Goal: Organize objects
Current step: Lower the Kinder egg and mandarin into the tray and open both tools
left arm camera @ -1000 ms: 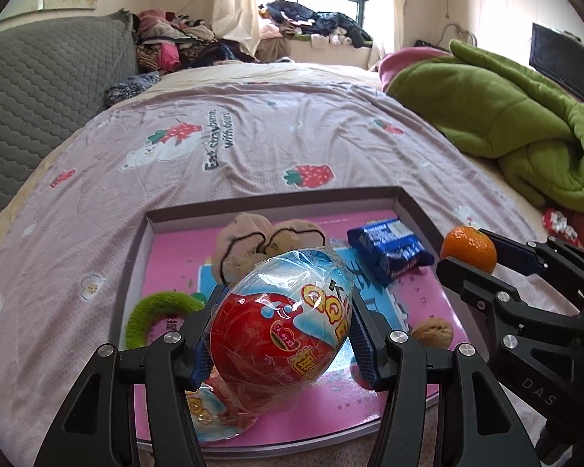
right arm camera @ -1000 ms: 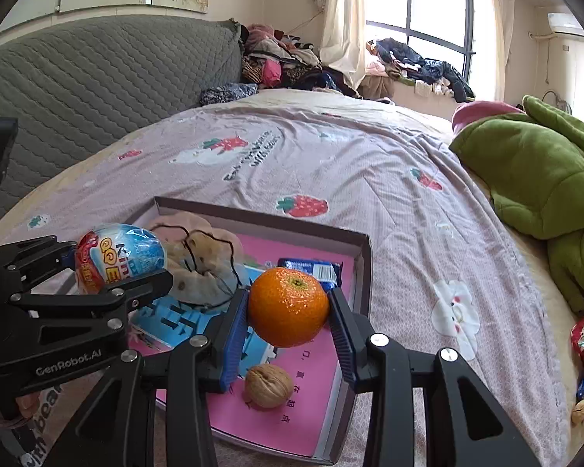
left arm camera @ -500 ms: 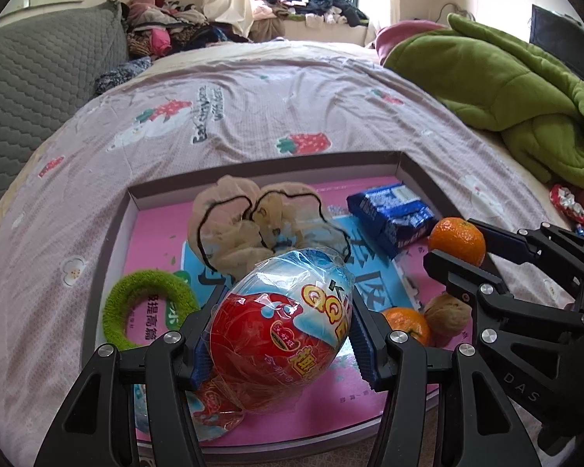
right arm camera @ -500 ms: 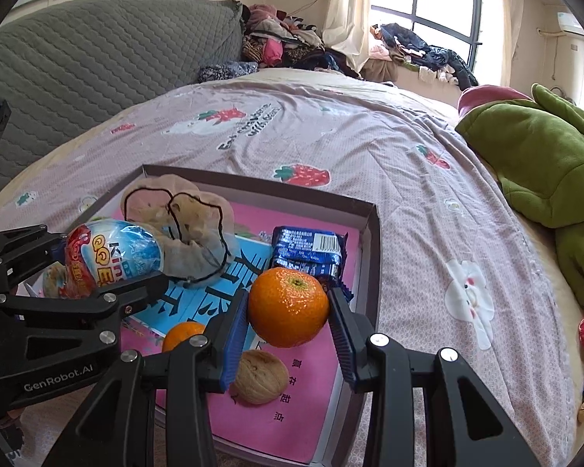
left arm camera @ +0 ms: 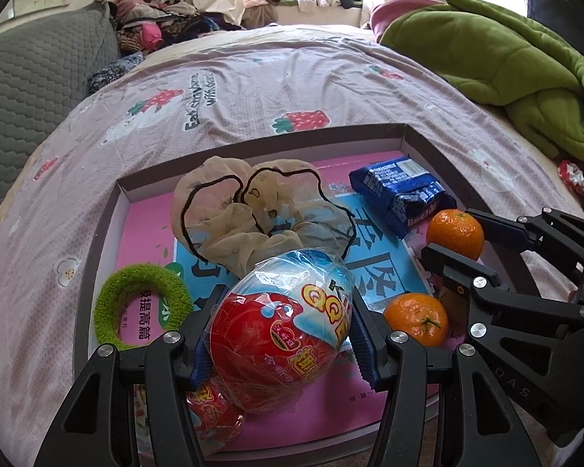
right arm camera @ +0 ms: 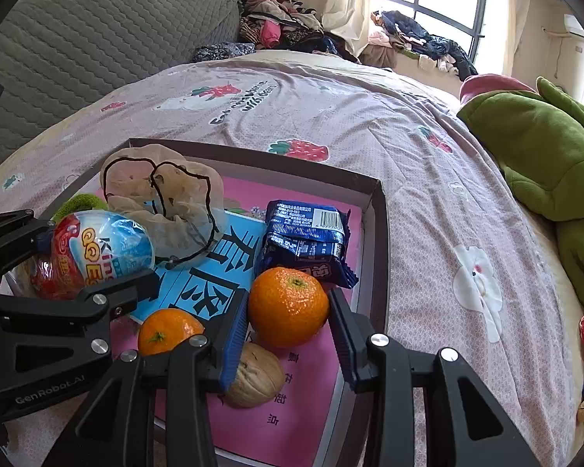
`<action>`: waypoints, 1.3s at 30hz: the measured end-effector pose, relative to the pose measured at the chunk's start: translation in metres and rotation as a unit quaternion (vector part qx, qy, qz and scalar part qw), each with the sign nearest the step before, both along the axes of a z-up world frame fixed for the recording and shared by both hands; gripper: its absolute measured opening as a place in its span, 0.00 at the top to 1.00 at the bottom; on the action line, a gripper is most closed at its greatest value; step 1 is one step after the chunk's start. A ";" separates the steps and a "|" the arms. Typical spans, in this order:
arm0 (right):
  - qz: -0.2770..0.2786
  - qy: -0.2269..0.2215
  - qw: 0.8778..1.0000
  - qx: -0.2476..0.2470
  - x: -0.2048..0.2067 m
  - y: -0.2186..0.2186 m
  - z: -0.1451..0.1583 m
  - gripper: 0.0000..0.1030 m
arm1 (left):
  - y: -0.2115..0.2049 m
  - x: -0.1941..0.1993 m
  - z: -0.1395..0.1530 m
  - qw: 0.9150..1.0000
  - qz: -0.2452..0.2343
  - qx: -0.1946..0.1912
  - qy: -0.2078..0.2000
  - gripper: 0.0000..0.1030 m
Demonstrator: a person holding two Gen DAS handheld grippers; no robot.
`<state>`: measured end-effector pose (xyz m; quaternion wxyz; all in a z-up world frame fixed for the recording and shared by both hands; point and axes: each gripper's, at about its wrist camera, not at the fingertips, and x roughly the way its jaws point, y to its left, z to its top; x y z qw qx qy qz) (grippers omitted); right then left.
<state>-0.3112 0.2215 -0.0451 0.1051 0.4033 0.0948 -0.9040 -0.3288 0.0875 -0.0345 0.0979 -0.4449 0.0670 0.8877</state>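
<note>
Left wrist view: left gripper (left arm camera: pixel 282 344) pinching a wrapped toy egg (left arm camera: pixel 280 330), red and blue, blue pads pressed on both sides, held above the near edge of the shallow tray (left arm camera: pixel 97 257) on the bedspread (left arm camera: pixel 253 89). Beneath the egg, at the near left of the tray: a second red wrapped item (left arm camera: pixel 214 416), partly hidden. Green fuzzy ring (left arm camera: pixel 142 307) at the left of the tray. Beige sheer scrunchie (left arm camera: pixel 253 214) with black trim in the middle, toward the far side. Blue snack packet (left arm camera: pixel 399 194) at the far right corner. Loose tangerine (left arm camera: pixel 416 317) on the tray floor, just right of the left gripper. Right gripper (left arm camera: pixel 453 247) entering from the right, closed on a second tangerine (left arm camera: pixel 455 231) above the right side of the tray. Green blanket (left arm camera: pixel 506 62) far right on the bed. Right wrist view: right gripper (right arm camera: pixel 288 317) pinching the held tangerine (right arm camera: pixel 288 305) between both pads, over the near right part of the tray (right arm camera: pixel 381 241). Walnut (right arm camera: pixel 255 375) directly below, on the pink tray floor. Loose tangerine (right arm camera: pixel 167 330) to the left of the walnut. Snack packet (right arm camera: pixel 305 237) just beyond the held tangerine. Left gripper (right arm camera: pixel 85 260) at the left with the toy egg (right arm camera: pixel 97 253); scrunchie (right arm camera: pixel 163 198) behind it.
</note>
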 end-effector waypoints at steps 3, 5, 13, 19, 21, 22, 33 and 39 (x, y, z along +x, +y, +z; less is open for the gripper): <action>0.000 0.000 1.000 0.003 0.000 -0.001 0.001 0.60 | 0.000 -0.001 -0.002 1.000 0.003 -0.009 -0.003 0.42; -0.001 -0.001 1.000 0.005 0.001 -0.001 0.001 0.60 | -0.001 -0.002 -0.003 1.000 0.005 -0.008 -0.005 0.42; -0.005 0.010 1.000 0.002 0.005 0.002 0.010 0.56 | -0.008 -0.003 -0.002 1.000 0.011 0.008 -0.014 0.42; -0.008 0.015 1.000 0.001 0.008 0.004 0.018 0.55 | -0.012 0.000 0.001 1.000 0.012 0.022 -0.019 0.41; -0.012 0.017 1.000 0.000 0.010 0.005 0.021 0.55 | -0.011 0.000 0.002 1.000 0.010 0.023 -0.019 0.40; -0.011 0.017 1.000 -0.002 0.011 0.005 0.021 0.55 | -0.011 0.001 0.002 1.000 0.010 0.022 -0.018 0.40; -0.020 0.025 0.999 -0.013 0.024 0.011 0.035 0.54 | -0.020 0.008 0.019 0.999 0.024 0.033 -0.002 0.33; -0.024 0.037 0.999 -0.021 0.031 0.013 0.049 0.54 | -0.026 0.016 0.034 0.999 0.035 0.040 0.011 0.32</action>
